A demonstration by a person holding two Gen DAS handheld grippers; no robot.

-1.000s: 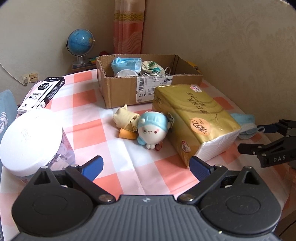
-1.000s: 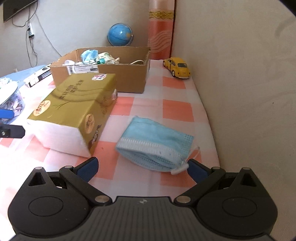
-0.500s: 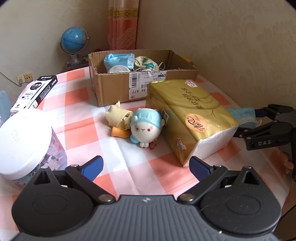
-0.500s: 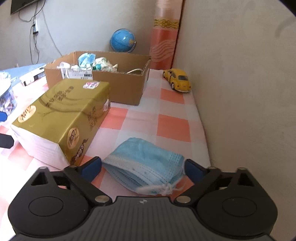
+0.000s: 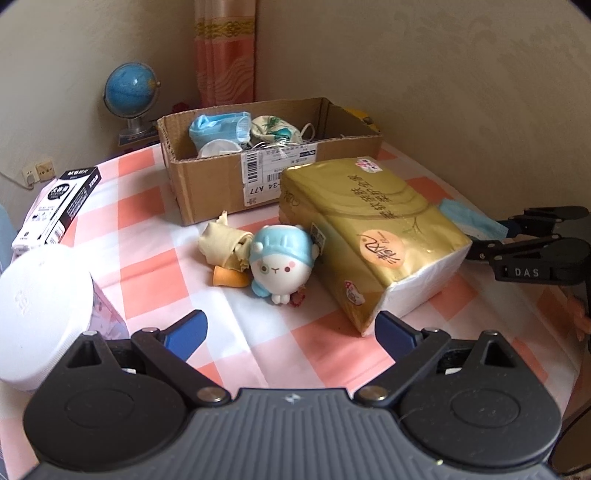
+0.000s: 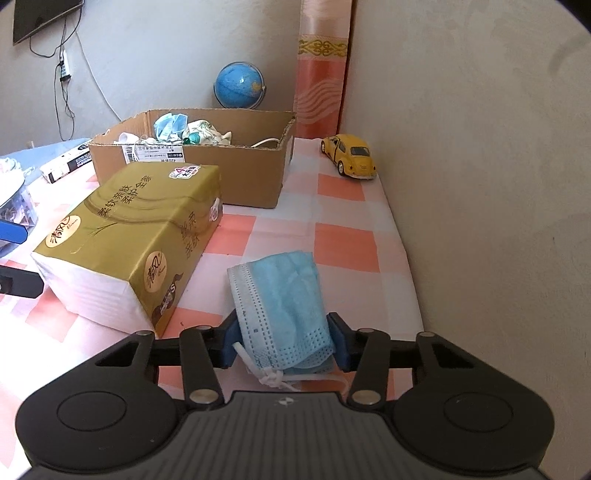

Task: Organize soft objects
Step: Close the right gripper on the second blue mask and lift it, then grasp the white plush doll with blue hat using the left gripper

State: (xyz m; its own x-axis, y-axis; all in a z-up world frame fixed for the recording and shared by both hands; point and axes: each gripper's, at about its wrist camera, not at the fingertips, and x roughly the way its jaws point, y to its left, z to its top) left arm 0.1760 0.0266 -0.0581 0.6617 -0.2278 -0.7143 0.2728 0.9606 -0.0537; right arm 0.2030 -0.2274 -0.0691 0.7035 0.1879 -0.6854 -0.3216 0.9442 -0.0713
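A home room: checked tablecloth (image 6: pixel 343 229), globe (image 6: pixel 239 85), toy car (image 6: pixel 349 156), curtain (image 6: pixel 320 70), wall-mounted screen (image 6: pixel 44 14), and tissue pack (image 6: pixel 129 236) indicate domestic surroundings.

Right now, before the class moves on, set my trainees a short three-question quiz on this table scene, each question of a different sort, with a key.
1. True or false: the right tongs are closed on the blue face mask.
2. What lies directly between the open left tongs? A) the round plush toy B) the tissue pack C) only tablecloth
3. Fill in: the yellow toy car stands on the table beside the ____.

Key:
1. True; the jaws have just been closing and the pads press the mask's sides.
2. C
3. wall; it is outside the cardboard box.
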